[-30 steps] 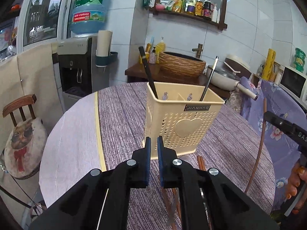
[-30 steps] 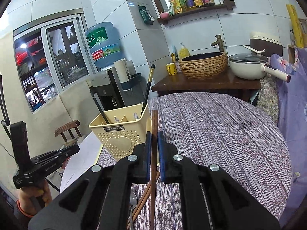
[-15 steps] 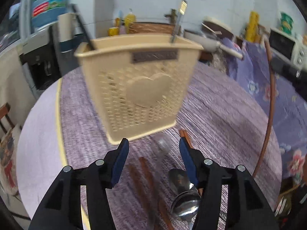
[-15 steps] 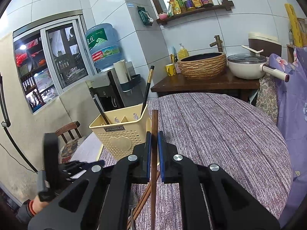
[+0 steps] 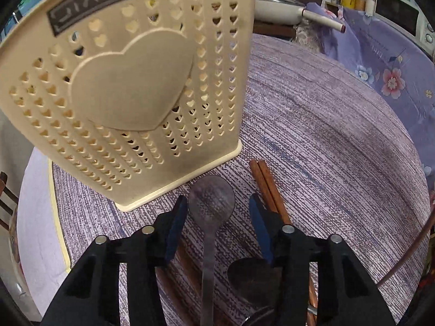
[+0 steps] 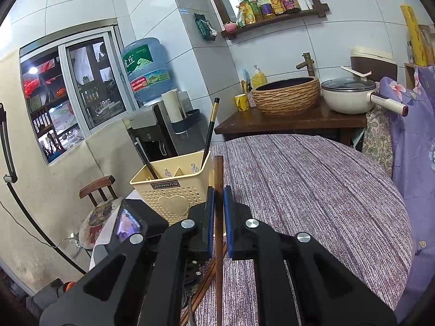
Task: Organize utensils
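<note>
A cream perforated utensil holder (image 5: 130,87) with a heart on its front stands on the purple tablecloth; it also shows in the right wrist view (image 6: 174,195), with two black chopsticks (image 6: 210,130) standing in it. My left gripper (image 5: 217,209) is open, low over the table, its fingers either side of a metal spoon (image 5: 210,212) lying just in front of the holder. A second spoon (image 5: 250,277) and brown chopsticks (image 5: 267,184) lie beside it. My right gripper (image 6: 218,203) is shut on a brown chopstick (image 6: 218,171) held upright above the table.
The round table (image 6: 312,184) has a purple cloth. More brown chopsticks (image 6: 206,279) lie under my right gripper. A wooden chair (image 6: 100,190) stands at the left. A side table with a woven basin (image 6: 285,95) and a pot (image 6: 350,95) is behind.
My left gripper has opened, dropped toward the table and moved close to the holder, now straddling a spoon. My right gripper has stayed almost still with its chopstick.
</note>
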A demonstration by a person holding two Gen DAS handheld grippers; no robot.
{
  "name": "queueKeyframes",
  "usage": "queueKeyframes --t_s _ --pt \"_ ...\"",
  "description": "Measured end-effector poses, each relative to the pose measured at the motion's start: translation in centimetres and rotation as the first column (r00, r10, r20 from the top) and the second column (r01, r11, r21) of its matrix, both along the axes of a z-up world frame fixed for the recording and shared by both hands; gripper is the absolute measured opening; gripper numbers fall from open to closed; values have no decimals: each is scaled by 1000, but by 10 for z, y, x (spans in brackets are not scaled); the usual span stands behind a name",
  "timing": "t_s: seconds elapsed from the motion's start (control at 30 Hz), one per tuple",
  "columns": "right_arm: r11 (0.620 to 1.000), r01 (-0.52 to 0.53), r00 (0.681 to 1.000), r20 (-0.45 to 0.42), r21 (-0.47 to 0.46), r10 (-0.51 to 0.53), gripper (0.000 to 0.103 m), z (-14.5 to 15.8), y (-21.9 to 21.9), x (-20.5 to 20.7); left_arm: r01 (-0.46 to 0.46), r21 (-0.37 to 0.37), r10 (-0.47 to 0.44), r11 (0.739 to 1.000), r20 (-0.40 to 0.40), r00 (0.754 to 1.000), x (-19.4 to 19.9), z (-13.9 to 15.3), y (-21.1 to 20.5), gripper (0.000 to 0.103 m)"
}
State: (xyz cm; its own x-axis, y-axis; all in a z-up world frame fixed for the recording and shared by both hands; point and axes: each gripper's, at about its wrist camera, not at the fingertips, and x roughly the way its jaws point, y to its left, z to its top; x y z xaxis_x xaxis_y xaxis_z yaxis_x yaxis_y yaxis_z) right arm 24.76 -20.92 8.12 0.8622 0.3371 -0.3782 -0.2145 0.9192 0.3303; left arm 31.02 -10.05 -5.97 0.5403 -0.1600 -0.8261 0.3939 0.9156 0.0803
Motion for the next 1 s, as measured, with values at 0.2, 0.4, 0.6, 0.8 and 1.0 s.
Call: queueKeyframes --t_s 0.2,0.4,0.6,0.8,1.0 --pt "1000 7 1000 2 0 -7 8 0 0 -2 -17 -14 17 1000 4 1000 6 1 1 36" --pt "1000 0 1000 5 6 0 8 0 -1 -4 -35 -66 38 997 54 998 -4 18 8 36" --pt "1000 -20 1000 22 13 20 6 7 0 -9 -37 -205 76 978 188 979 -34 66 28 36" --pt "999 -33 999 27 -11 33 5 12 3 -12 -37 -271 120 962 299 947 -59 100 45 36" --pt "995 25 993 -110 -98 -36 12 -18 6 22 -54 -288 146 956 308 940 -60 104 49 36"
